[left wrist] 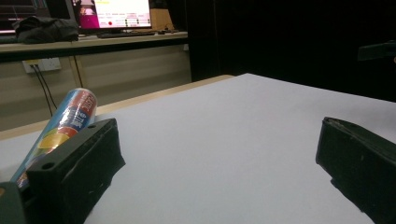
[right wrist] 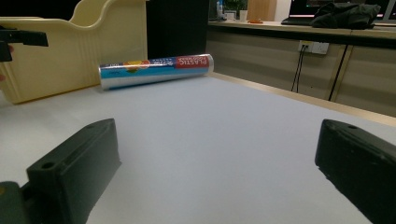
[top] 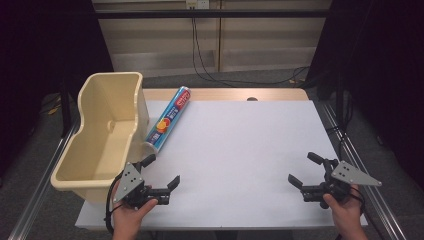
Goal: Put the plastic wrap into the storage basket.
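A blue roll of plastic wrap (top: 169,120) with a red end lies on the white table sheet, against the right side of a cream plastic bin (top: 103,135). The roll (left wrist: 60,123) shows just behind my left jaw in the left gripper view, and the roll (right wrist: 156,70) lies far ahead beside the bin (right wrist: 70,51) in the right gripper view. My left gripper (top: 161,171) rests near the front left, open and empty, a short way in front of the roll's near end. At the front right my right gripper (top: 305,168) stands open with nothing between its jaws.
The white sheet (top: 240,150) covers most of the wooden table (top: 225,94). Metal rails (top: 45,175) run along both sides. Cables (top: 205,60) hang behind the far edge. A desk with a monitor (left wrist: 114,11) stands in the background.
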`<action>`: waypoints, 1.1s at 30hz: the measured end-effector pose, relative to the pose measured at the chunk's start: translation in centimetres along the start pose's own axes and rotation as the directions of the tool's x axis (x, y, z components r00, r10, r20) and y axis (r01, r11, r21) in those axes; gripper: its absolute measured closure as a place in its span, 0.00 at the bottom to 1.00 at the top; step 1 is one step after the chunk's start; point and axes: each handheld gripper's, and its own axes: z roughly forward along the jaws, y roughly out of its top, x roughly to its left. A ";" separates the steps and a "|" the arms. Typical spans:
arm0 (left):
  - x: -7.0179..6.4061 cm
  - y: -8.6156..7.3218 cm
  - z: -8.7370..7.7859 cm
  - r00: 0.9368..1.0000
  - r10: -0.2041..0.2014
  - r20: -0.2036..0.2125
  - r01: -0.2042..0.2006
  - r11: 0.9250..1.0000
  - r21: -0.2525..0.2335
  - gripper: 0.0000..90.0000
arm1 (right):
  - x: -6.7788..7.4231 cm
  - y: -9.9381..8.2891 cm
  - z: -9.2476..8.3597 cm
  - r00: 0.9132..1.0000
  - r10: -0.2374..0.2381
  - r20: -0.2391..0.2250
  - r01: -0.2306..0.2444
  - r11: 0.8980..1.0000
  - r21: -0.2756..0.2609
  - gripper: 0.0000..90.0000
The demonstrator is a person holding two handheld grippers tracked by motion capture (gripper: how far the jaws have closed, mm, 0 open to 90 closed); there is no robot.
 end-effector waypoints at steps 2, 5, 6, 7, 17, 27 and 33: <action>-0.1 0.1 0.2 1.000 -0.007 0.002 0.007 1.000 0.001 0.00 | 0.0 0.0 0.0 1.000 -0.006 -0.001 0.006 1.000 0.003 0.00; -0.2 0.2 0.7 1.000 0.003 0.000 -0.003 1.000 0.006 0.00 | 0.1 0.0 0.0 1.000 -0.009 -0.003 0.009 1.000 0.002 0.00; -0.2 0.3 0.8 1.000 0.007 -0.005 -0.007 1.000 0.010 0.00 | 0.1 0.0 0.0 1.000 -0.010 -0.005 0.010 1.000 0.003 0.00; -0.2 0.4 1.1 1.000 0.006 -0.002 -0.006 1.000 0.013 0.00 | 0.1 0.0 0.0 1.000 -0.017 -0.009 0.017 1.000 0.005 0.00; 0.1 1.1 3.5 1.000 -0.010 -0.006 0.010 1.000 0.025 0.00 | 0.0 -0.1 0.2 1.000 -0.019 -0.011 0.020 1.000 0.019 0.00; 1.5 1.3 5.6 0.998 -0.034 -0.057 0.036 0.998 0.046 0.01 | 0.2 -0.2 0.2 1.000 -0.022 -0.021 0.023 0.999 0.027 0.00; 2.3 1.4 7.4 0.996 -0.036 -0.086 0.042 0.997 0.072 0.03 | 0.2 -0.3 0.1 1.000 -0.020 -0.024 0.020 0.999 0.029 0.00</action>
